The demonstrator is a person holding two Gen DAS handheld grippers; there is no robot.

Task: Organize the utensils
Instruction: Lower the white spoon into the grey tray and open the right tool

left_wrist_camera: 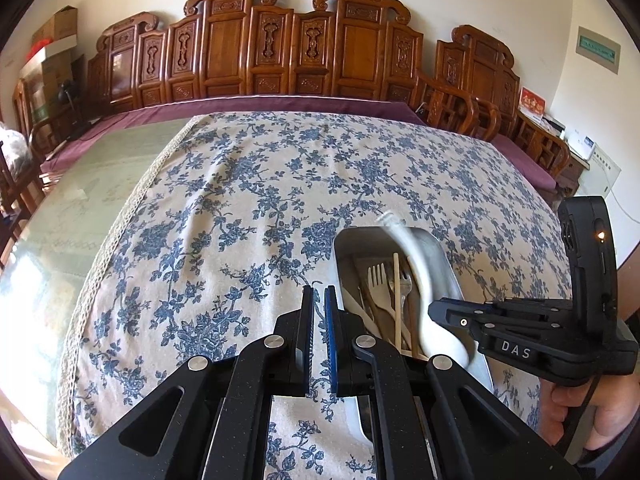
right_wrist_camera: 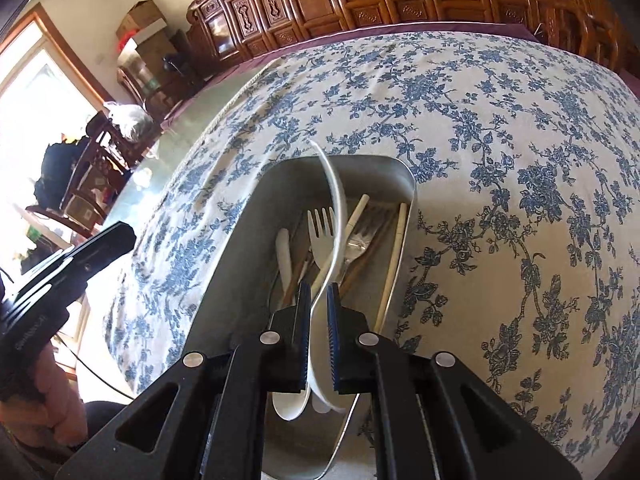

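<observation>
I had the right tongs clamped on a white ceramic spoon, held above the metal tray to drop it among the forks and chopsticks. My left tongs, nearly together and empty, waited beside the tray's left wall.

bright daylight floods in from a window on the left, blown out to white. glare washes the glass tabletop on that side. the white spoon is smeared, probably by motion blur. both fisheye views bend the room hard at the edges, with dark corners. soft shadows lie inside the metal tray.
</observation>
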